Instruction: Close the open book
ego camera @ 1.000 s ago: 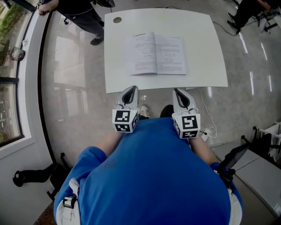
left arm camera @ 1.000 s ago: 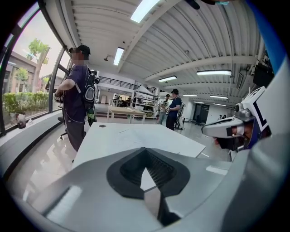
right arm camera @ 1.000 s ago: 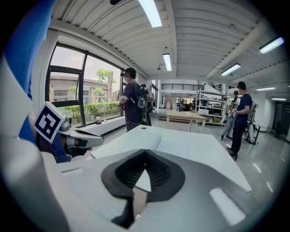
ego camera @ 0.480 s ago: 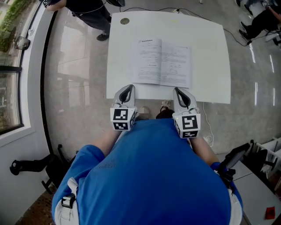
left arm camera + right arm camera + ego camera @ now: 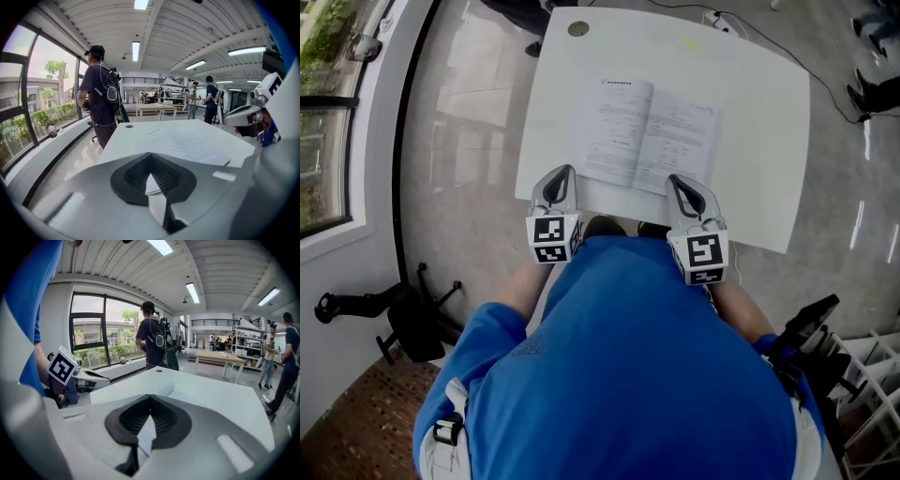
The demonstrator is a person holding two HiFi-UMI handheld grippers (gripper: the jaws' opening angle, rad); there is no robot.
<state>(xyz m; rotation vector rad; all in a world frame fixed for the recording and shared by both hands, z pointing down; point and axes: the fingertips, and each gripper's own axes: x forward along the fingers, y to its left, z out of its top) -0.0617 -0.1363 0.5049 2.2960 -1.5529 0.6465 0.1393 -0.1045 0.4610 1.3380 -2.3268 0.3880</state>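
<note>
Both pairs of jaws are pressed together with nothing held. The head view shows the left gripper (image 5: 560, 174) and right gripper (image 5: 678, 181) at the near edge of the white table (image 5: 759, 112). The open book (image 5: 647, 136) lies flat just ahead of their tips, spanning the gap between them. Only the left gripper view shows a person with a backpack (image 5: 101, 89) standing well beyond its jaws, past the table's far end. The right gripper view alone shows the book's page (image 5: 154, 389) bulging upward just ahead of its jaws.
</note>
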